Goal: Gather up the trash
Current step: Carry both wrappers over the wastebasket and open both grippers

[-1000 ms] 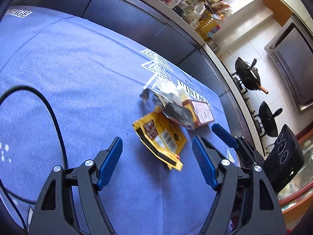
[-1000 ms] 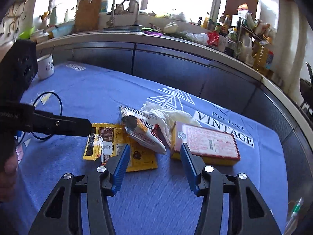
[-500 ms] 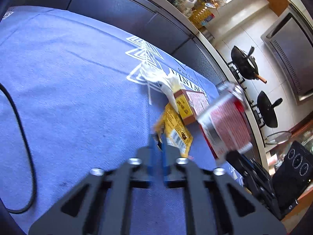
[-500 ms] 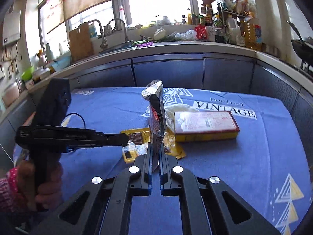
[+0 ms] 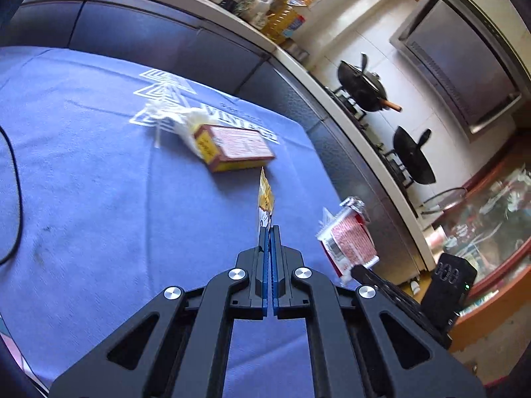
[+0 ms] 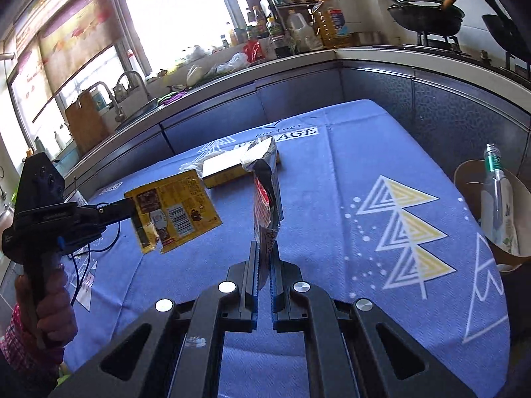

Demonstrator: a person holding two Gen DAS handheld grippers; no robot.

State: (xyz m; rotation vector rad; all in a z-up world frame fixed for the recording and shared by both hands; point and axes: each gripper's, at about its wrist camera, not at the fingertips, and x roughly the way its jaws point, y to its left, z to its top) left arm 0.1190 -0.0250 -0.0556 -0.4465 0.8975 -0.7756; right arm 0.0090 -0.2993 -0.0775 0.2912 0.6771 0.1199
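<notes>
Both wrappers are off the cloth now; a second ago they lay flat in the pile by the box, with both sets of jaws wide.

Left gripper (image 5: 269, 229): jaws clamped on the yellow wrapper (image 6: 172, 205), pinched at one edge. From the left wrist it shows edge-on, sticking up past the tips. From the right wrist it hangs flat-on in the air over the left part of the blue cloth (image 6: 332, 219), clear of the surface. A hand (image 6: 49, 301) in a pink patterned sleeve (image 6: 20, 341) grips the handle of that tool.

Right gripper (image 6: 264, 248): jaws narrow, closed on the red-and-silver wrapper (image 6: 265, 192), which stands up between the pads, also lifted off the cloth. The left wrist view catches it to the right, near the table's edge.

Further out on the cloth: box (image 5: 237, 147) lying flat, a crumpled white bag (image 5: 172, 119) touching its far end, over the white printed lettering. Neither is held.

Black cable (image 5: 15, 179) loops on the cloth at the left edge.

Right of the table, a brown bin (image 6: 464, 185) with a clear plastic bottle (image 6: 497, 199) leaning in it.

Far: dark counter fronts, sink and taps by the window, bottles on the counter, pans (image 5: 361, 86) on the stove.
</notes>
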